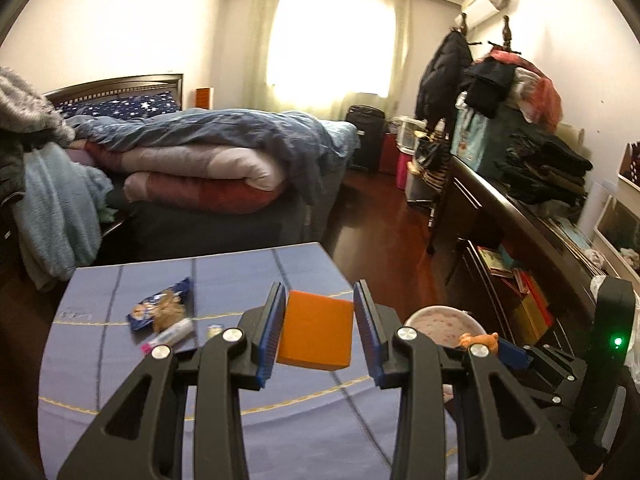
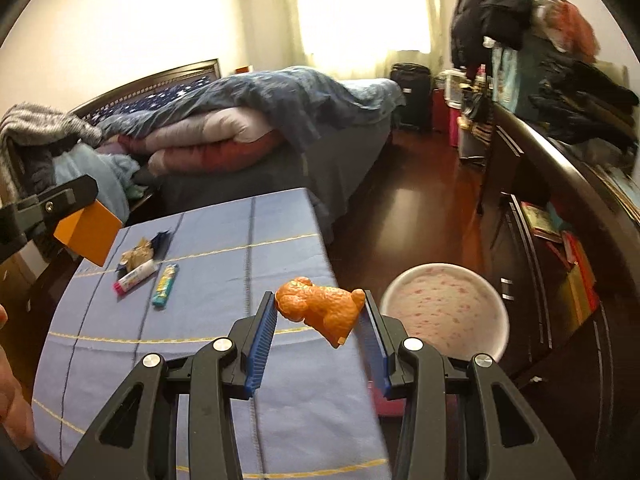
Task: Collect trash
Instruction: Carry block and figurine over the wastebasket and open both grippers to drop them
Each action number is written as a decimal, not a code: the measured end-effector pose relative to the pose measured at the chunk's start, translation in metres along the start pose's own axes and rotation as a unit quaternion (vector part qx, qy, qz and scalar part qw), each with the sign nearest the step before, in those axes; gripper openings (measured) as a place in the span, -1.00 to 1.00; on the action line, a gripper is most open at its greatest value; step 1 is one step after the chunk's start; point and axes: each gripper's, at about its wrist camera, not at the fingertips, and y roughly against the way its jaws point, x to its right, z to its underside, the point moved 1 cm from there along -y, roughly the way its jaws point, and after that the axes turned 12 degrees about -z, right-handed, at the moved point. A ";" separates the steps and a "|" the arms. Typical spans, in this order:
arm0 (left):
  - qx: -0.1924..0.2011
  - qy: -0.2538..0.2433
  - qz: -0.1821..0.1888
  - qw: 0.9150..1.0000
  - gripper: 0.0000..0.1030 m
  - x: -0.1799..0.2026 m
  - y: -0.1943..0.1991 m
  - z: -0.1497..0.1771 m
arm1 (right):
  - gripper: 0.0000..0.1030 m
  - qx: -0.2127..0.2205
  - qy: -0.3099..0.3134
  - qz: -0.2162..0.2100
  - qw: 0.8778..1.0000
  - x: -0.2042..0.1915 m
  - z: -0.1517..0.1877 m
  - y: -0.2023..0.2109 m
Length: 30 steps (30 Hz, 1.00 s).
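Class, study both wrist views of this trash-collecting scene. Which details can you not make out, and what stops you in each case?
- Print on the crumpled blue snack wrapper: too small and blurred in both views.
- Inside of the round pink-speckled bin: only its liner shows; in the left view the left gripper cuts it off.
- Far side of the orange box: hidden; the right view's edge crops it.
- Underside of the orange toy dog: turned away in the right gripper.

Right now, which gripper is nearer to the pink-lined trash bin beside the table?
Right. The right gripper, holding the orange dog toy, hangs at the table edge next to the bin. The left gripper, holding the orange box, is farther left over the table.
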 end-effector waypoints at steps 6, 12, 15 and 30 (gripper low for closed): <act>0.002 -0.027 0.024 0.999 -0.29 0.042 -0.011 -0.003 | -0.17 0.013 -0.025 0.029 0.999 0.038 0.000 0.013; 0.005 -0.059 0.051 0.997 -0.29 0.087 -0.025 -0.003 | -0.17 0.017 -0.050 0.058 0.997 0.074 0.004 0.018; 0.005 -0.073 0.061 0.995 -0.29 0.108 -0.035 -0.002 | -0.17 0.017 -0.062 0.071 0.995 0.090 0.007 0.019; -0.008 -0.125 0.110 0.986 -0.28 0.197 -0.092 0.009 | -0.17 0.000 -0.112 0.126 0.986 0.157 0.019 -0.002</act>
